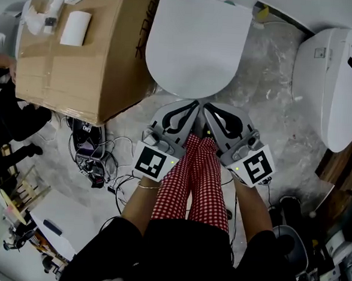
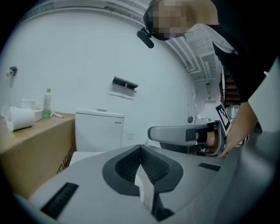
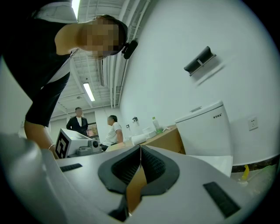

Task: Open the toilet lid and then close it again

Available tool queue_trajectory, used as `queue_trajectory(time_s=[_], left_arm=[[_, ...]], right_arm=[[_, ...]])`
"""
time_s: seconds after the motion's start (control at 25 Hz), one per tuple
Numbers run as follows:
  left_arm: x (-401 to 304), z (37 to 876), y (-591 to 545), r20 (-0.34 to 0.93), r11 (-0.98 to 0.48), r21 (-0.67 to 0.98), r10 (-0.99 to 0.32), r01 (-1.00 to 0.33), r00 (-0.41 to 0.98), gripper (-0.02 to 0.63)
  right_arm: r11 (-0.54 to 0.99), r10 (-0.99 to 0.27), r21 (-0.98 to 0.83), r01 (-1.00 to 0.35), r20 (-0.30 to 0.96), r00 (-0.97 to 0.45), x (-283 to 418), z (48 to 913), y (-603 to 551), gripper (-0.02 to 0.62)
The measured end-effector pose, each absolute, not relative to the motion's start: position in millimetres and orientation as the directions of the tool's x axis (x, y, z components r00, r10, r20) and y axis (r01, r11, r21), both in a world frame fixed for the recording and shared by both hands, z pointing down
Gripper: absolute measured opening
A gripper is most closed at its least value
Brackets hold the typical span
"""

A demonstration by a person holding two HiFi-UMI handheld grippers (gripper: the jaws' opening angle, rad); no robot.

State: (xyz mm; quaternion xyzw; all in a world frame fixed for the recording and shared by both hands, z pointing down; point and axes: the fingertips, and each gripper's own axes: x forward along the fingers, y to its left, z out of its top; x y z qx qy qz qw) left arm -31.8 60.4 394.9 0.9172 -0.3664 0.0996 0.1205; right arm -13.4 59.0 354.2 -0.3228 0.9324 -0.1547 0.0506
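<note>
**Head view.** The toilet lid [image 1: 194, 45] lies flat and shut at upper centre of the frame, its rounded front edge toward the person. The left gripper [image 1: 194, 104] and the right gripper [image 1: 206, 105] sit side by side at centre, just below that front edge and not touching it, above the person's checked trouser legs. A box [image 1: 79, 64] stands at upper left, close beside the lid. A second toilet [image 1: 333, 82] stands at right, well apart.

**Left gripper view.** The jaws of the left gripper [image 2: 141, 147] are pressed together at the tips with nothing between them. The tank [image 2: 99, 129] stands behind, at centre left.

**Right gripper view.** The right gripper [image 3: 140, 148] likewise has its jaws drawn together and is empty. The tank [image 3: 205, 127] appears at right.

**Step in hand (judgement).** With the lid down and neither gripper on it, this reads as the approach; whether the lid has yet been raised cannot be told.

- One gripper should open its jaws before it reaches the rim.
- It should take the front edge at its middle, one jaw under and one over.
- The lift should follow an arc about the hinge at the tank side, not a straight pull.
- The lid should rest against the tank before release.
- In closing, lower it under grip so that it does not drop.
</note>
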Motion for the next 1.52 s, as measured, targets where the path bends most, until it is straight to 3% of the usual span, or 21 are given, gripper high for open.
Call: queue_trajectory(time_s=[0.52,0.72,1.52], left_arm=[[-48,439,68,0.297,-0.688,0.164,-0.649,-0.707,0.701,0.008],[-44,456,74,0.326,-0.731,0.09,-0.62,-0.676,0.714,0.008],[-60,526,78,0.343,-0.675,0.131,-0.656,-0.726,0.673,0.008]], right_arm=[[0.753,-0.596,-0.316,-0.577,0.043,-0.802,-31,400,68,0.02],[0.731,-0.613,-0.35,-0.587,0.044,-0.789,-31,417,68,0.02],[0.713,-0.607,-0.356,-0.604,0.115,-0.786,-35,489,76,0.02]])
